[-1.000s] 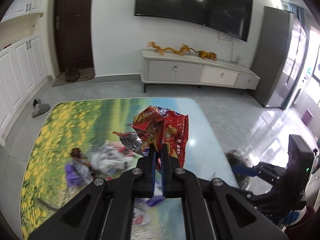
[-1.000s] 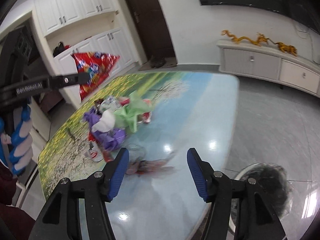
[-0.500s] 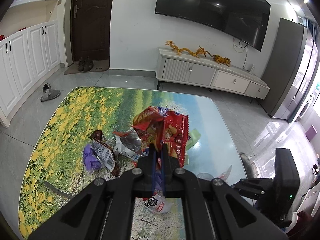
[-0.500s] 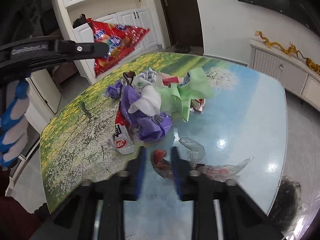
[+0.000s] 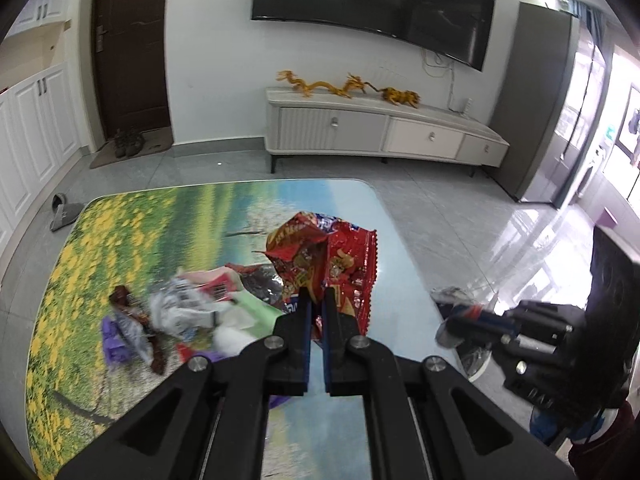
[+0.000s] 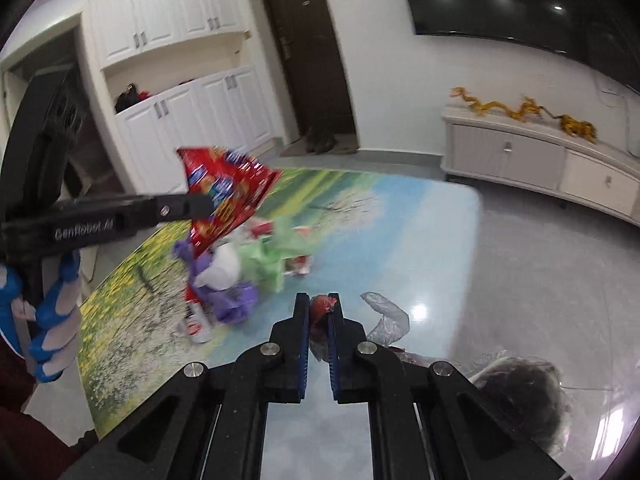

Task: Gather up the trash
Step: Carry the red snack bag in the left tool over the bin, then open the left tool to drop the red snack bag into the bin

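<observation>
Leftmost, the left gripper has its fingers clenched on a red snack bag, held up above the bench, whose top bears a printed flower meadow. In the right wrist view a blue-gloved hand grips that tool's handle. Below the bag lies a heap of trash: purple wrappers, a white wad, a green sheet and crumpled packets, all resting on the bench surface. Further right, the right gripper is pinched tight on a small red wrapper with clear crinkled film trailing to its right. Lower right, beside the bench edge, a dark-lined bin stands on the tiled floor.
</observation>
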Demonstrator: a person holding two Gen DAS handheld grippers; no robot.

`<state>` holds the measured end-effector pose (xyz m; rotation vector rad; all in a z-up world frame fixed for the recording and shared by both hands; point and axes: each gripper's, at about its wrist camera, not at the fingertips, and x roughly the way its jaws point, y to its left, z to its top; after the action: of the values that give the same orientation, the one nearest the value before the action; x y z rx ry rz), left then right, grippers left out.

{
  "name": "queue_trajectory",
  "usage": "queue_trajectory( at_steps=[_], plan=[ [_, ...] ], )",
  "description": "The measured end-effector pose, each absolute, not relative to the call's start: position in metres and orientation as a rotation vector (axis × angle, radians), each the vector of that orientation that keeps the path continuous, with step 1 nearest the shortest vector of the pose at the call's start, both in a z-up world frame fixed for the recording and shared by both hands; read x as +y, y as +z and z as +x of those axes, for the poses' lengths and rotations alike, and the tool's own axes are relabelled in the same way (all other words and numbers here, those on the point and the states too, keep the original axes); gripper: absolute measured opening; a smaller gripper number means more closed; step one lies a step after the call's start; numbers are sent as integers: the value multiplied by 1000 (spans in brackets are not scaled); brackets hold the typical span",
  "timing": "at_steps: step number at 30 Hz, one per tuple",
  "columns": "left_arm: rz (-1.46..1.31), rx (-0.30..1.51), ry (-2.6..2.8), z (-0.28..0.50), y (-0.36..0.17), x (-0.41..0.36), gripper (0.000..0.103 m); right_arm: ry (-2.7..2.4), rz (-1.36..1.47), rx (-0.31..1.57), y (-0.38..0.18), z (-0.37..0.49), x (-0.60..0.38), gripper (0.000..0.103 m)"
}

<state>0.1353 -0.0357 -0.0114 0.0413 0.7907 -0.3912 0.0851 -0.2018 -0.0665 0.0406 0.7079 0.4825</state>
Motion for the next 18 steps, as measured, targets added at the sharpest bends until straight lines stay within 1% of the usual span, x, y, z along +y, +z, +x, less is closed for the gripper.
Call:
queue_trajectory(
  at_steps=[4,9,13,18],
  plan=[
    [77,816,-465,142,-18,-79,4,367,101,709,-71,85,-254,8],
    [139,873,-560,148,-37,-141,4,244,218,737,-91,88,-318,8],
    [213,932,-636,150,-62,-200,4,165,279,774,-111,91,-353,8],
    [279,1016,-662,154,-98,-252,5,100,363,829,-137,100,-388,9]
  ],
)
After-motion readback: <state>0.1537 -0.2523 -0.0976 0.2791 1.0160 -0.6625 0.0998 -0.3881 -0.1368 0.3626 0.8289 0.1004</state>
